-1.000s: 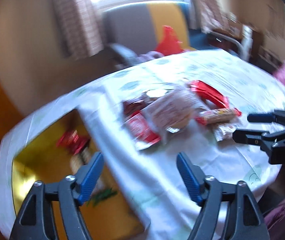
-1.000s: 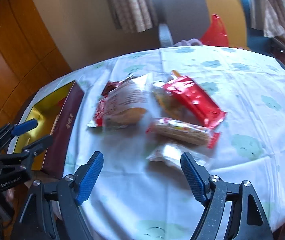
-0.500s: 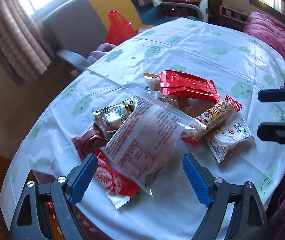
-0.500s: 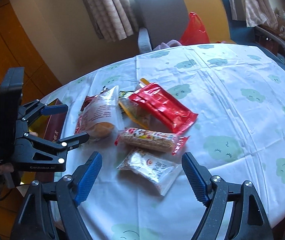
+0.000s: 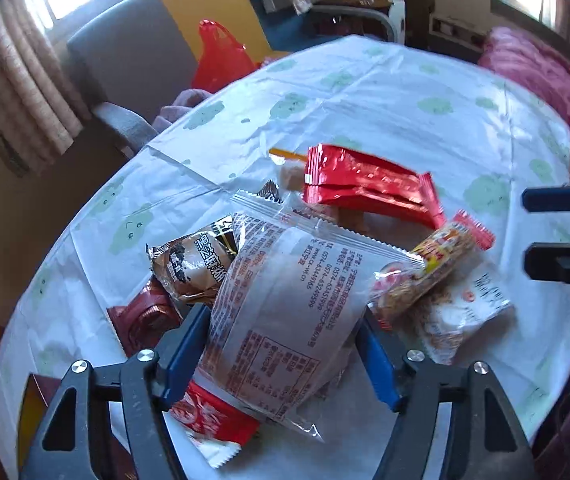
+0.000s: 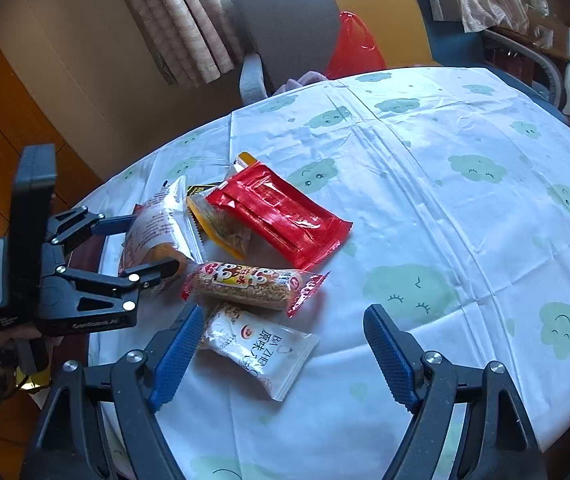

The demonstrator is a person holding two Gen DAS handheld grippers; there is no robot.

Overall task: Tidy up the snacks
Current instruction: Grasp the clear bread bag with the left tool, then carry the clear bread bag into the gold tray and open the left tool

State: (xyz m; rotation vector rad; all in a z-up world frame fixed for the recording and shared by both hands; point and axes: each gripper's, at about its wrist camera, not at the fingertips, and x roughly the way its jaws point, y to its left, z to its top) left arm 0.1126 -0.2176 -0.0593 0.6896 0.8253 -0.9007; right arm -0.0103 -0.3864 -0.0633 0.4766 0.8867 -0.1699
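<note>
**Left tongs closing round the clear bread packet**

Left gripper (image 5: 283,354) straddling the crinkly clear bread packet (image 5: 285,312) near the table's (image 6: 445,200) left edge, jaws just narrowing — pads flanking, grip unclear. Right gripper (image 6: 281,354) wide open, empty, over a white pouch (image 6: 259,350). Beyond, glossy red foil packet (image 6: 285,216).

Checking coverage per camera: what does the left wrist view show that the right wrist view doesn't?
Left only: brown sesame packet, dark red wrapper, red-and-white packet under the bread bag.
Right only: left gripper from outside, jaws just closing around that bag; hand holding it.
Both: red foil pack, cereal bar, white packet, tablecloth.
</note>
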